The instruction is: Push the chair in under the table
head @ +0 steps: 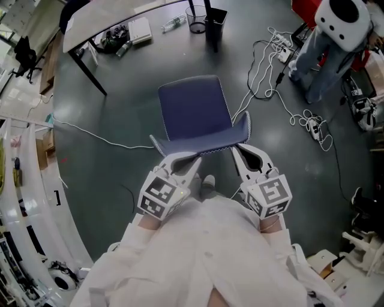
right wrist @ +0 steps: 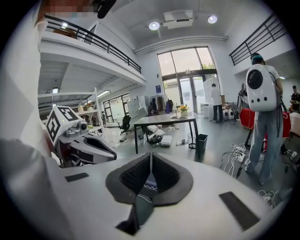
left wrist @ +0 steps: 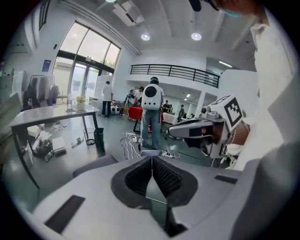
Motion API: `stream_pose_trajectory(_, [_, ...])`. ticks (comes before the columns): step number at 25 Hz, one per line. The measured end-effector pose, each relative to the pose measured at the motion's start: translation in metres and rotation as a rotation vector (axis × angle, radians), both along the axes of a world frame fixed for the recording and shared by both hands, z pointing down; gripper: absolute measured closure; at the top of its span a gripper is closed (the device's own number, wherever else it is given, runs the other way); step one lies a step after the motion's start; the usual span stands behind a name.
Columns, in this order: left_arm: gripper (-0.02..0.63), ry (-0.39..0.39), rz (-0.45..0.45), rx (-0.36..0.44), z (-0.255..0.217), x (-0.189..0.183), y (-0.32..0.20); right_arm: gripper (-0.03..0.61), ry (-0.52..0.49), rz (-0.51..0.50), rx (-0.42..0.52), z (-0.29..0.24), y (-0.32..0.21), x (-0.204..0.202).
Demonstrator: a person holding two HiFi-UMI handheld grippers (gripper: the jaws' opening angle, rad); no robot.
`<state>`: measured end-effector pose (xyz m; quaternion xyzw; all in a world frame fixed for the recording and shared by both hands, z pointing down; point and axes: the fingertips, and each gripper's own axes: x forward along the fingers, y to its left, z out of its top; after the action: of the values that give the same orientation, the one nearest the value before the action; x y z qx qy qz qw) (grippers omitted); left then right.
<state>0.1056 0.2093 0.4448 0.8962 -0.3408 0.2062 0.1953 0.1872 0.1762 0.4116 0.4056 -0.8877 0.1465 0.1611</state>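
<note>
Chair [head: 195,111]: blue, on the open floor and well apart from the table [head: 108,18], which lies far ahead and off to the left in the head view. The backrest edge [head: 201,147] is the part nearest the person, with the seat pointing away. Left gripper [head: 193,162] and right gripper [head: 236,153] sit just behind that edge, one toward each end. Both have their jaws pressed together with nothing between the pads. Contact with the backrest cannot be confirmed. Judgement: the step is an approach to a closed-jaw push, not a grasp. To do it well, set both tips flat against the backrest at matching height. Load them evenly so the chair does not yaw, then bias the right side to steer left toward the table. Hazards: the white cable [head: 264,72] beside the chair, and the black bin [head: 215,24] straight ahead.
</note>
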Motion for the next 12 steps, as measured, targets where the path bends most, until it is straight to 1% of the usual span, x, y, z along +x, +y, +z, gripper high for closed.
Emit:
stream_pose_trajectory(5, [0.598, -0.007, 0.01, -0.005, 0.004, -0.007, -0.006, 0.545, 0.009, 0.035, 0.001, 0.0, -0.011, 0.0])
stream_pose_trajectory(10, [0.598, 0.009, 0.023, 0.001, 0.001, -0.012, -0.011, 0.545, 0.025, 0.039, -0.008, 0.006, -0.018, -0.005])
stream_pose_trajectory(12, [0.598, 0.002, 0.034, -0.009, 0.004, -0.018, -0.013, 0.545, 0.047, 0.04, 0.0, 0.008, -0.022, -0.011])
